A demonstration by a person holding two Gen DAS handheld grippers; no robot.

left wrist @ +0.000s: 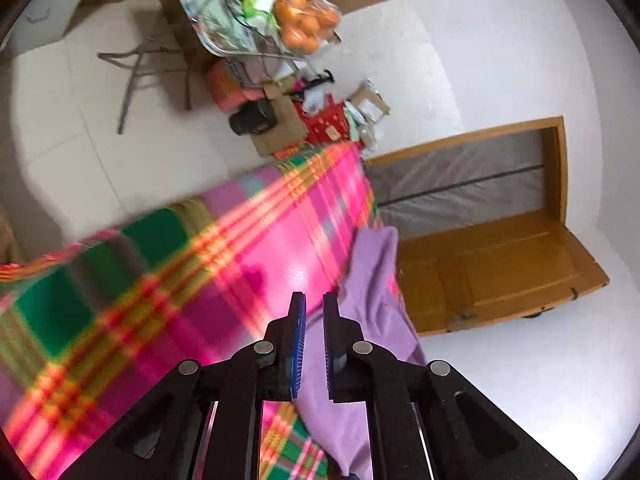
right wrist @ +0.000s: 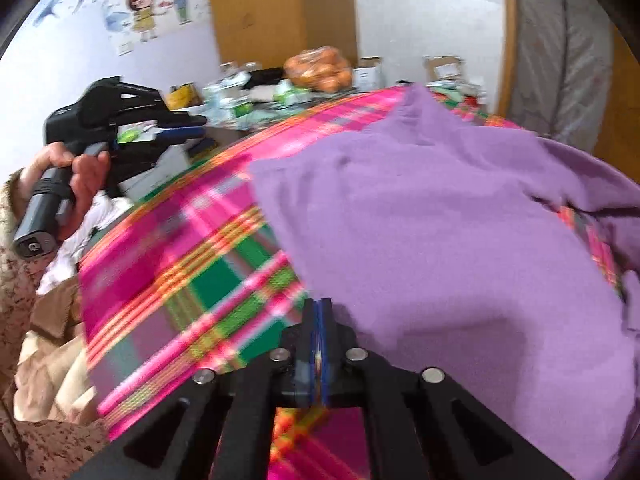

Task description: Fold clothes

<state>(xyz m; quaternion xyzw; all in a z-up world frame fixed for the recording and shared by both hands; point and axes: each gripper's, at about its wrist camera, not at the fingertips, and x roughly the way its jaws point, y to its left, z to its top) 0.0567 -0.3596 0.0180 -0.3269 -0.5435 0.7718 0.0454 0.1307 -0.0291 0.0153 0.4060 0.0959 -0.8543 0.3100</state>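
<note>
While spread, purple garment point(right wrist: 432, 216) crosswise.

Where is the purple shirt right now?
The purple shirt lies on the bright plaid blanket, filling the right side of the right wrist view just ahead of the right gripper; in the left wrist view it sits beside the left gripper.

Both wrist views look along their fingers, close above the plaid blanket point(left wrist: 248, 248) – shared – with the purple garment point(right wrist: 440, 240).
</note>
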